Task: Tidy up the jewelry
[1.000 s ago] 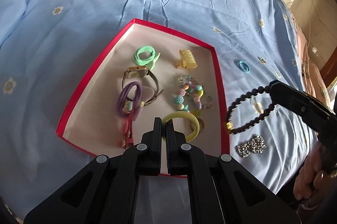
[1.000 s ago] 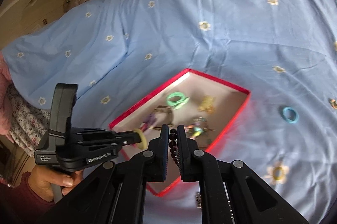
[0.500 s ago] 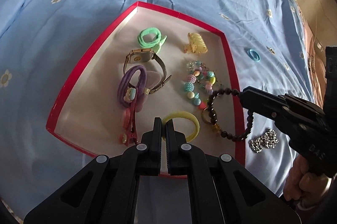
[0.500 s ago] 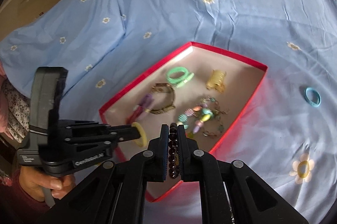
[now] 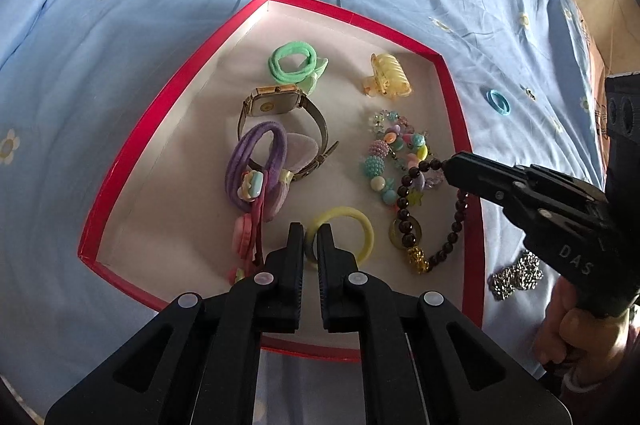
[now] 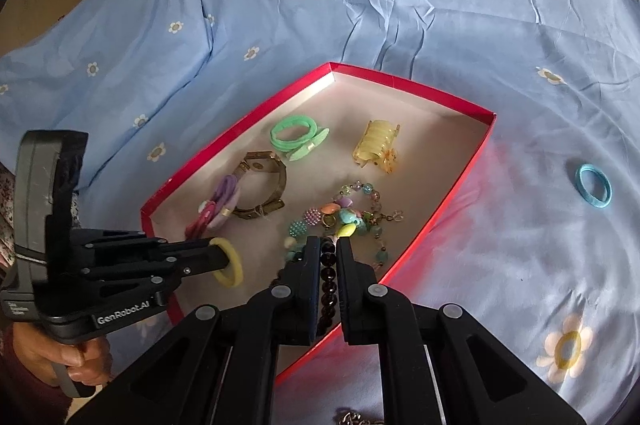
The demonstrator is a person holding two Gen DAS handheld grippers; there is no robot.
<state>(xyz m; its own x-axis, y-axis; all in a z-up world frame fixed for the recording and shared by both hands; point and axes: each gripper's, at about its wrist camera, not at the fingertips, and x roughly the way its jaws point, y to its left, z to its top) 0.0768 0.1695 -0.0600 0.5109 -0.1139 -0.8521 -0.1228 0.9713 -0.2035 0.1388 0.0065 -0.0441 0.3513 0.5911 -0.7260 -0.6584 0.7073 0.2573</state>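
Note:
A red-rimmed box [image 5: 168,97] [image 6: 452,105] lies on the blue bedspread and holds hair ties, a watch [image 5: 276,105], a yellow claw clip [image 5: 386,79] and a colourful bead bracelet [image 5: 396,149]. My left gripper [image 5: 310,239] [image 6: 218,253] is shut on a yellow hair ring [image 5: 352,229] [image 6: 230,265] that rests on the box floor. My right gripper [image 6: 329,249] [image 5: 448,165] is shut on a dark bead bracelet [image 5: 404,209] [image 6: 328,277], which drapes over the box's right side onto the floor inside.
A small blue hair ring [image 5: 497,102] [image 6: 593,188] lies on the bedspread right of the box. A silver chain [image 5: 516,275] lies by the box's near right corner. A green hair tie [image 5: 294,61] and a purple one [image 5: 256,161] lie in the box.
My right gripper has carried the dark bead bracelet from outside the box over its right rim and lowered it inside. My left gripper has moved in closer, still holding the yellow ring.

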